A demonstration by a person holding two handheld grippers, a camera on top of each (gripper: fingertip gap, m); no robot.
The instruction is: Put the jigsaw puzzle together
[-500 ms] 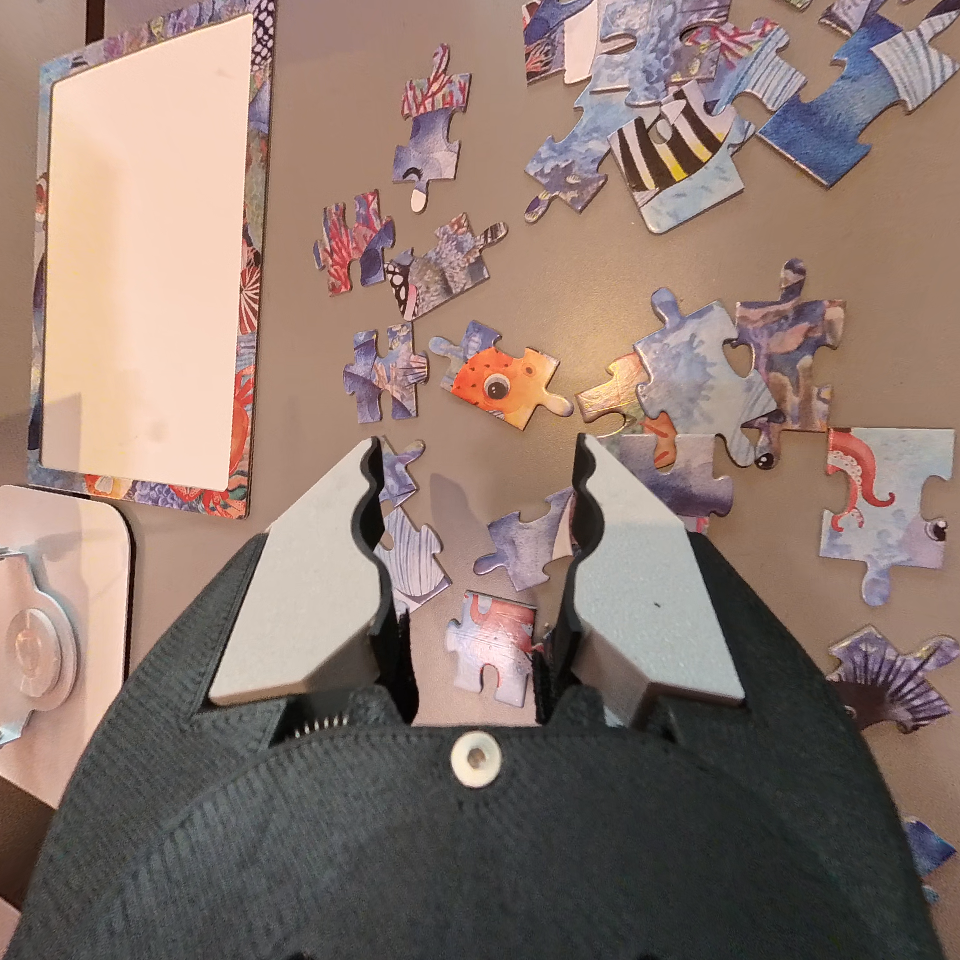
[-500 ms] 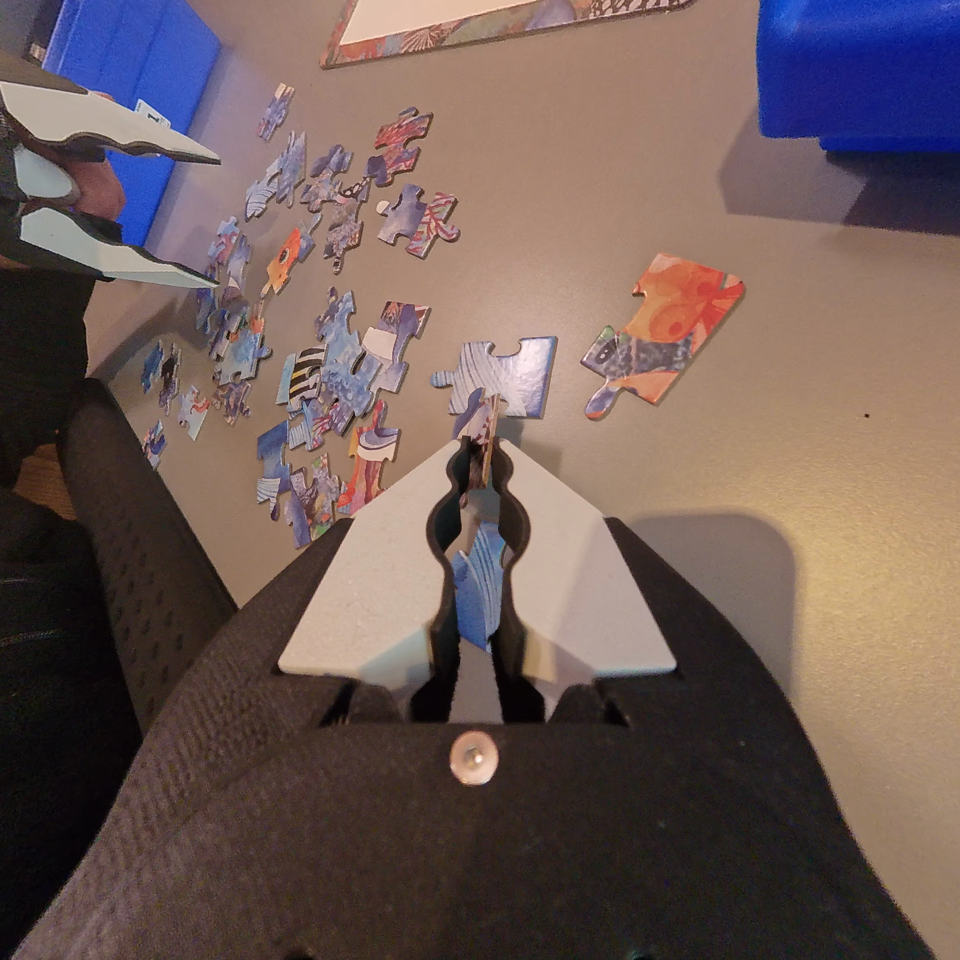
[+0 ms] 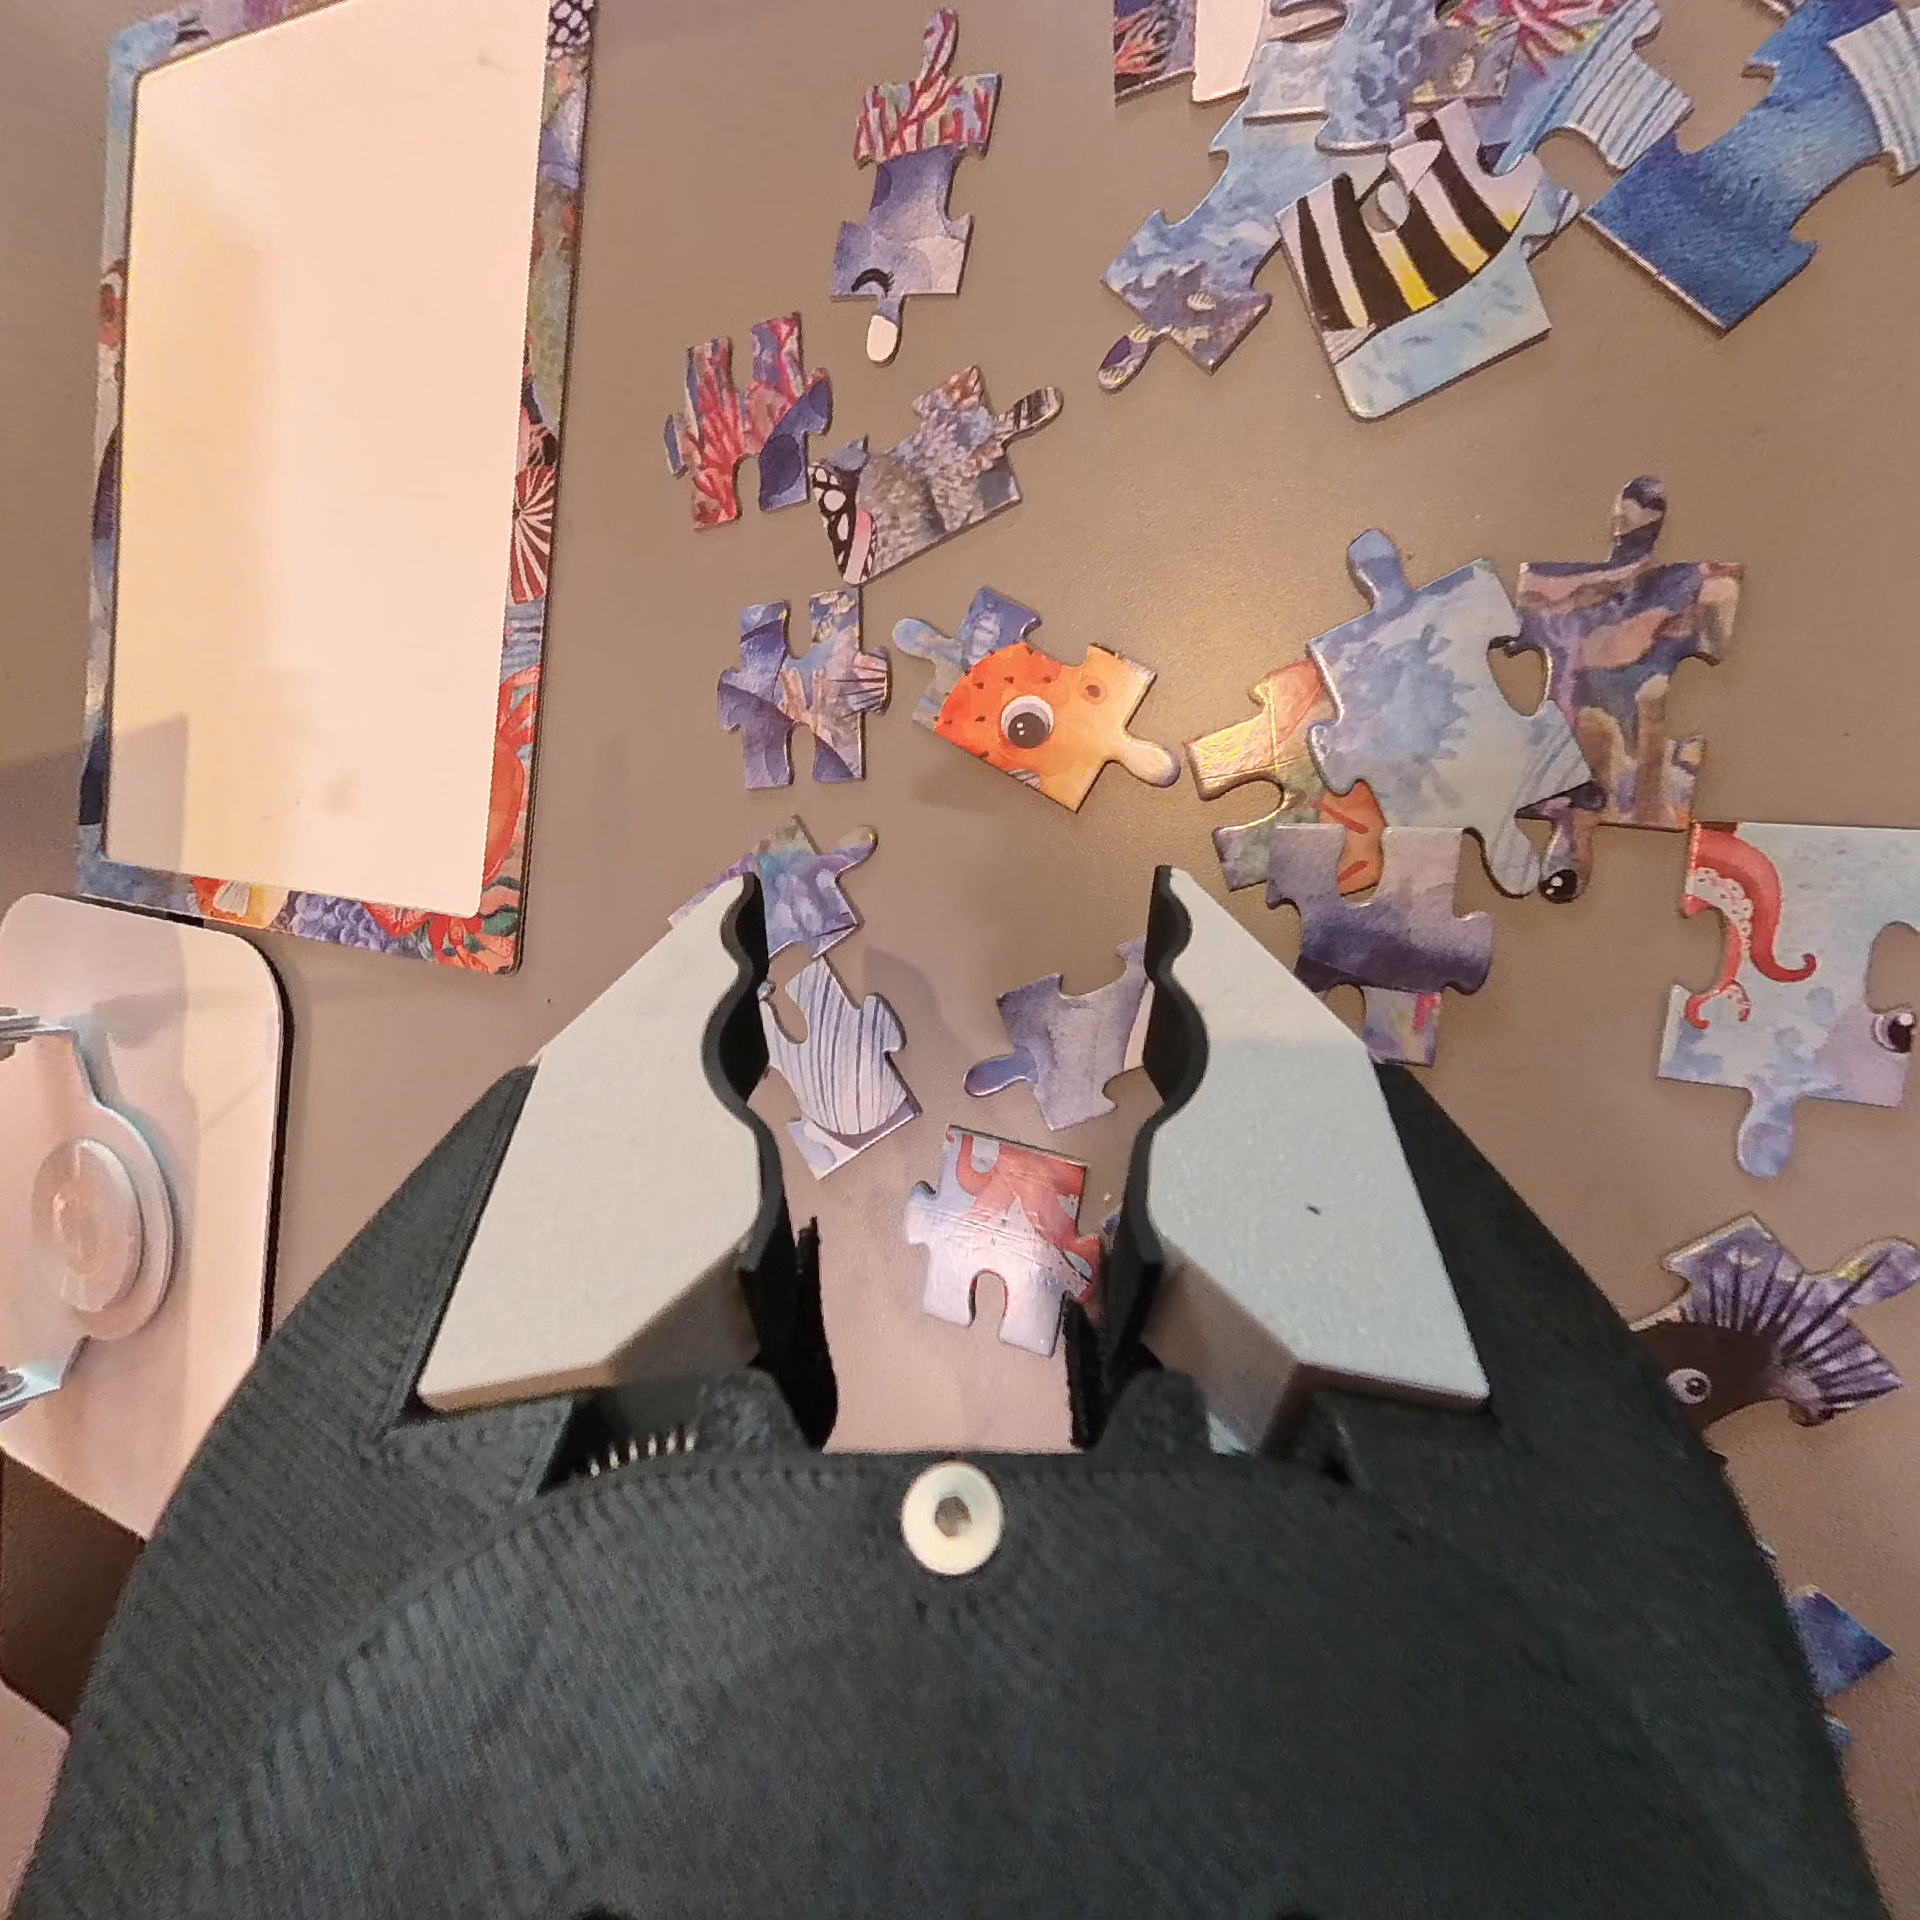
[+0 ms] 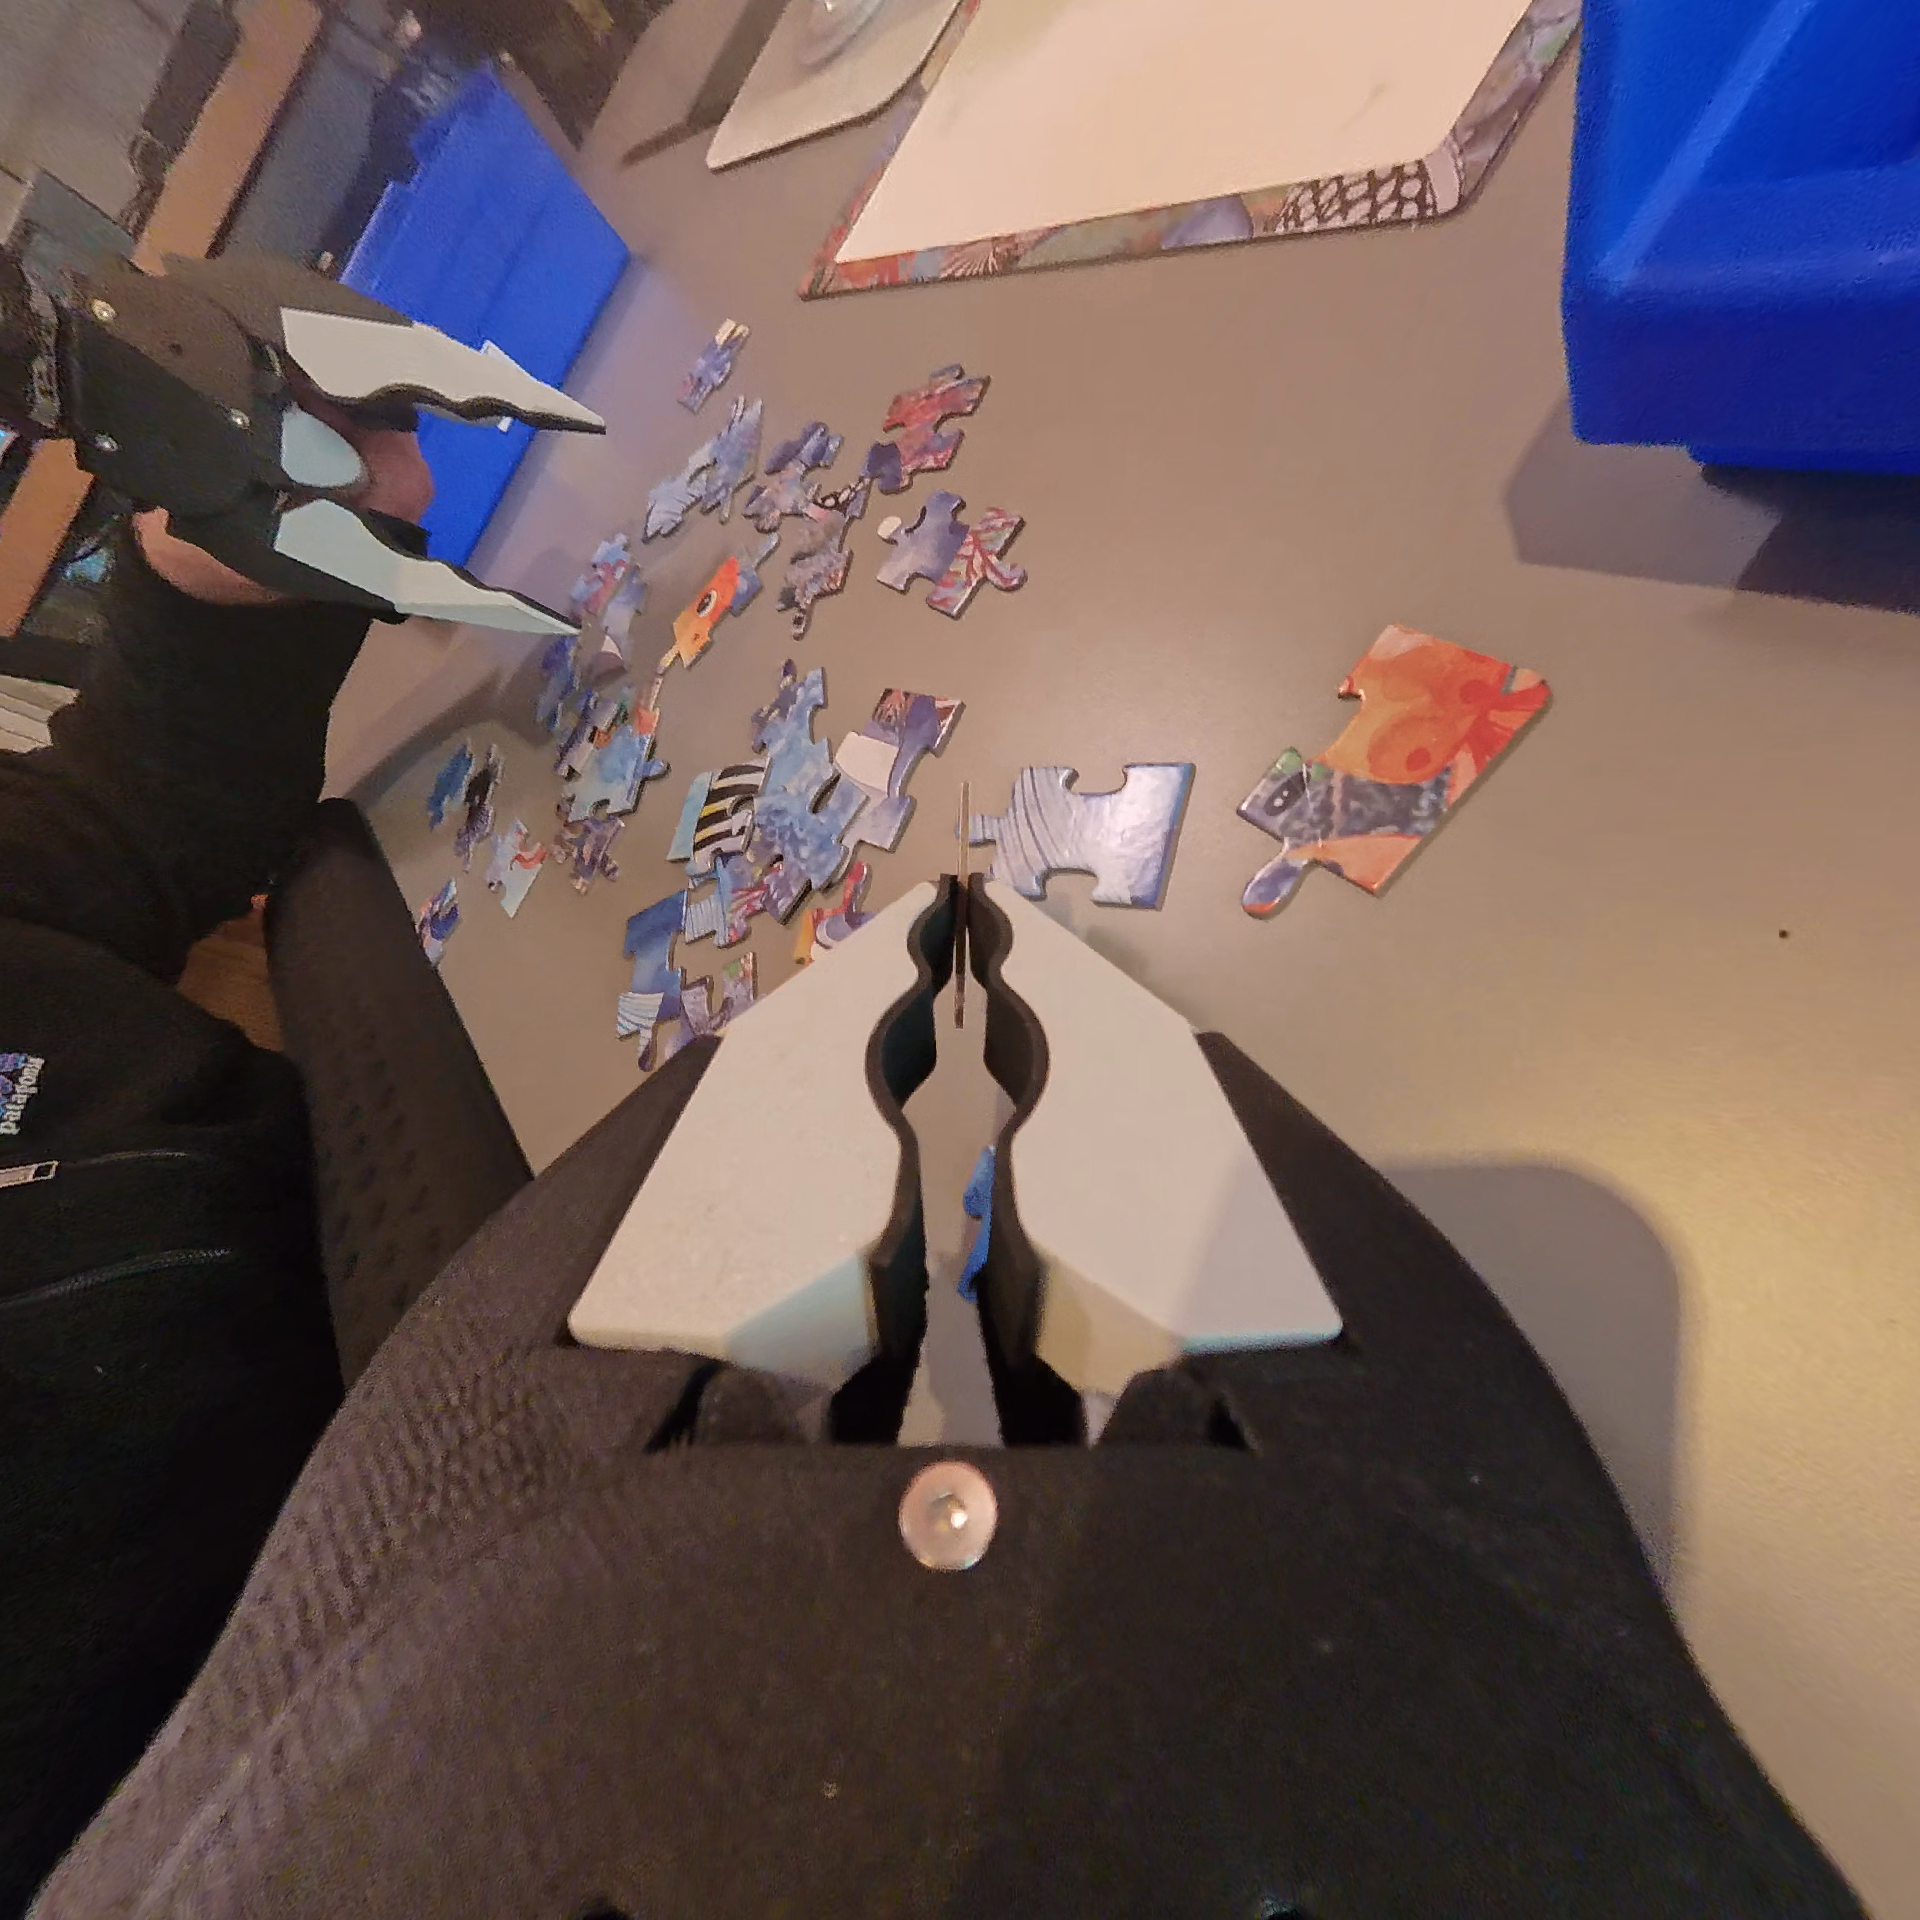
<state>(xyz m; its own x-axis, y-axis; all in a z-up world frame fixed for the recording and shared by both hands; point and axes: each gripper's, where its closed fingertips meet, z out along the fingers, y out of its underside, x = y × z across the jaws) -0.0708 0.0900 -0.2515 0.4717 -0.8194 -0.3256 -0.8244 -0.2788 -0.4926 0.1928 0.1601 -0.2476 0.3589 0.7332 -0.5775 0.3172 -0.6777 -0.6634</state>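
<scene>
Cardboard piece, held: a thin jigsaw piece (image 4: 963, 831) stands on edge, seen edge-on, pinched at the tips of the right gripper (image 4: 961, 891); a blue part of it shows lower down between the fingers.
Right gripper: fingers pressed together on that piece, above the grey table (image 4: 1351, 1039), just short of a blue striped piece (image 4: 1091, 831) lying flat.
Nearby piece: an orange and blue piece (image 4: 1397, 764) lies to the right of the striped one, apart from it.
Left gripper: (image 3: 961, 894) fingers spread wide, holding nothing, poised over loose pieces.
Between left fingers: a pale striped piece (image 3: 842, 1060), a purple-blue piece (image 3: 1070, 1029) and a red-and-blue piece (image 3: 997, 1216) lie flat on the table.
Ahead of left gripper: an orange fish piece (image 3: 1039, 712); beyond it a black-and-white striped fish piece (image 3: 1392, 260) in an overlapping heap.
Loose pieces: scattered face up across the table, some overlapping, none joined that can be confirmed.
Puzzle frame: (image 3: 540, 520) patterned border around a blank white inner field, lying flat left of the scatter; no pieces in it.
White board: (image 3: 208, 1039) rounded corner, just below the frame, carrying a metal fitting.
Blue bins: one (image 4: 1745, 260) at the right of the right wrist view, another (image 4: 488, 270) far left.
Person: dark sleeve (image 4: 156, 1039) at the left edge.
</scene>
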